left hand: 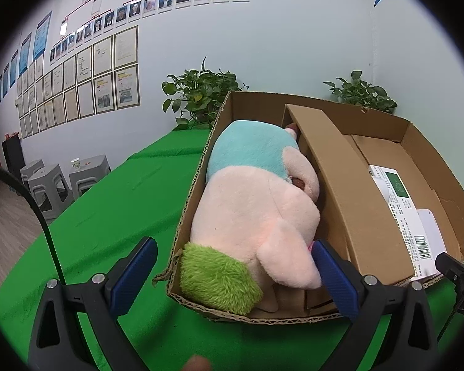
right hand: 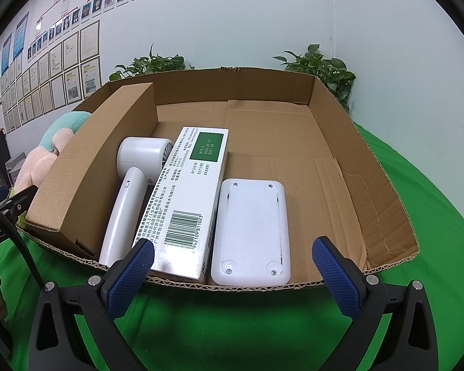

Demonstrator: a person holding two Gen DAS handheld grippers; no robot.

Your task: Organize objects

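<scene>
- The left gripper (left hand: pixel 235 266) stands wide open and holds nothing; its blue-padded fingers (left hand: pixel 133 270) straddle the near left corner of the cardboard box (left hand: pixel 198 170).
- One left finger is outside the box over the green bench (left hand: pixel 114 204); the other sits at the near rim, just beside the plush toy (left hand: pixel 256 204). Whether it touches the toy cannot be told.
- The plush toy, pink with a teal patch and a shaggy green end, lies in the narrow left compartment, filling it from the near wall almost to the far one.
- A cardboard divider (left hand: pixel 334 185) runs front to back and separates the toy from the larger right compartment.
- The right gripper (right hand: pixel 232 266) is also spread wide and grips nothing; its fingers hover at the near rim of the box, in front of the right compartment.
- In that compartment three things lie side by side against the near wall: a white hair dryer (right hand: pixel 130 198) next to the divider, a long white carton (right hand: pixel 188 204) with a green label and a barcode, and a flat white device (right hand: pixel 252 232) lying with its screwed underside up.
- The carton touches the hair dryer on one side and the white device on the other.
- The right part of that compartment shows bare cardboard floor.
- Two potted plants (right hand: pixel 321 68) stand behind the box against the pale wall.
</scene>
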